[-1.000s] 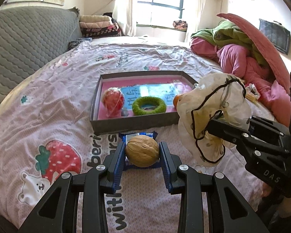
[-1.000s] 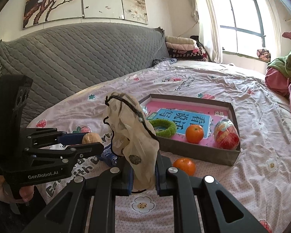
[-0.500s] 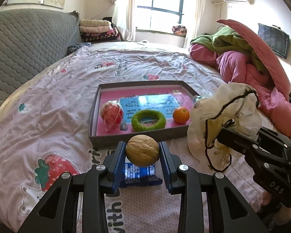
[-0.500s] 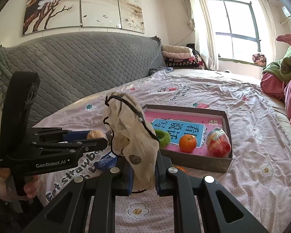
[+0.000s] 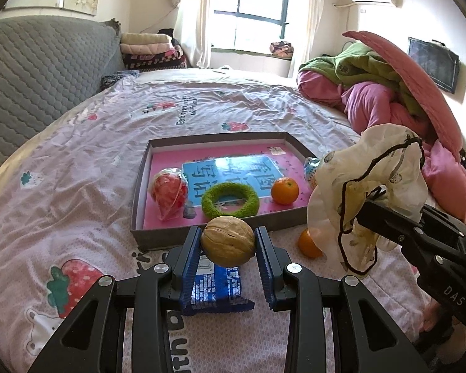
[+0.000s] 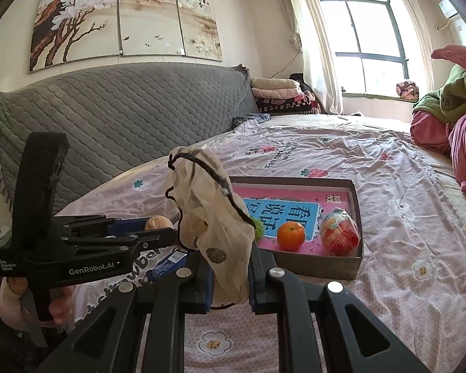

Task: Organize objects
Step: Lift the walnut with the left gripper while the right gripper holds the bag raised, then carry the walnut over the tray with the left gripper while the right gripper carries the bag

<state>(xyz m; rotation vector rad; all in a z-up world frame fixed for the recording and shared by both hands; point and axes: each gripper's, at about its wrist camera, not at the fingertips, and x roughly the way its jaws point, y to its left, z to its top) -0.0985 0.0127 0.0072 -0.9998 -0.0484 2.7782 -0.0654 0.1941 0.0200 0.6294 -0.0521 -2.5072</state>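
Note:
My left gripper is shut on a walnut and holds it above the bed, just short of the near wall of a grey box with a pink floor. My right gripper is shut on a sheer cream drawstring bag, held up to the right of the box; the bag also shows in the left wrist view. In the box lie a wrapped red fruit, a green ring and an orange.
A blue snack packet lies on the bedsheet under the left gripper. A second orange lies on the sheet outside the box. A grey headboard is at left; piled pink and green bedding is at right.
The left gripper has risen with the walnut, off the blue packet and toward the box. The right gripper has lifted with the bag.

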